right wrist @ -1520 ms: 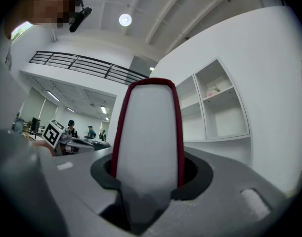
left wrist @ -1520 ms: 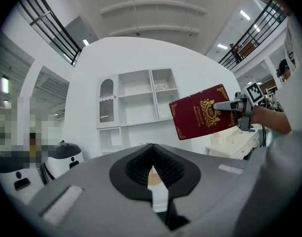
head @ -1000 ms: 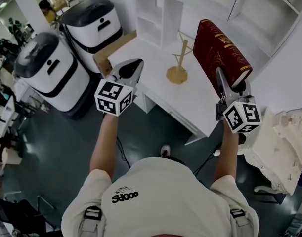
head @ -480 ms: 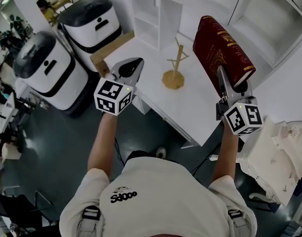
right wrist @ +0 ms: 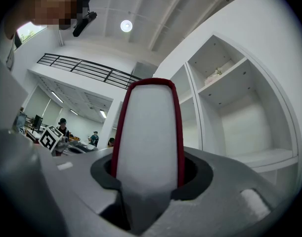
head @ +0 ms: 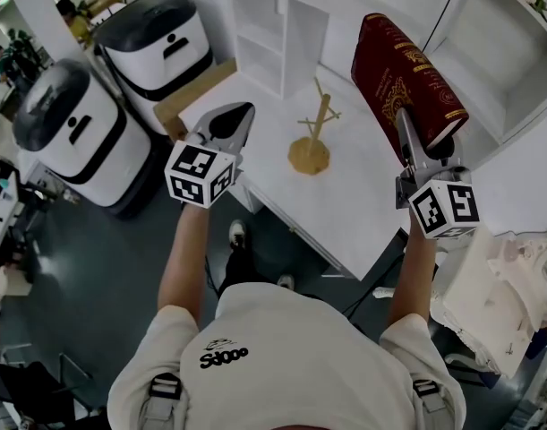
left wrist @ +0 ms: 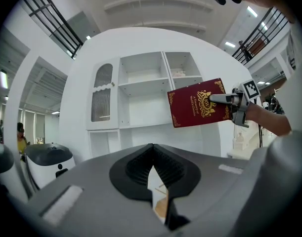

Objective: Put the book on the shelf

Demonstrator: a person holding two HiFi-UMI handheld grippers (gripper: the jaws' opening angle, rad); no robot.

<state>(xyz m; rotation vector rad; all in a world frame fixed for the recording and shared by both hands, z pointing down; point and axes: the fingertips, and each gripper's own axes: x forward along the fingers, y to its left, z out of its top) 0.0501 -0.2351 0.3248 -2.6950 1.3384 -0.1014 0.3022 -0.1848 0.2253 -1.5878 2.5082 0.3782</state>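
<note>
Right gripper [head: 405, 122], jaws half-spread: clamping book [head: 400, 61] facing shelf [right wrist: 239, 117]; next needing reaching forward, sliding into compartment; left gripper [head: 242, 115] closed, empty.

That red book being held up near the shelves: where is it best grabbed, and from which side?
Clamp the red book across its two flat covers, coming in from the white page edge opposite the spine, about mid-height, as the right gripper does. The hard covers give the pads parallel faces, and closed it is slim enough to fit between the jaws.

The book [head: 405, 70], in the right gripper [head: 404, 119], has moved nearer the shelf [head: 501, 79] (left gripper [head: 244, 113] advancing alongside).
</note>
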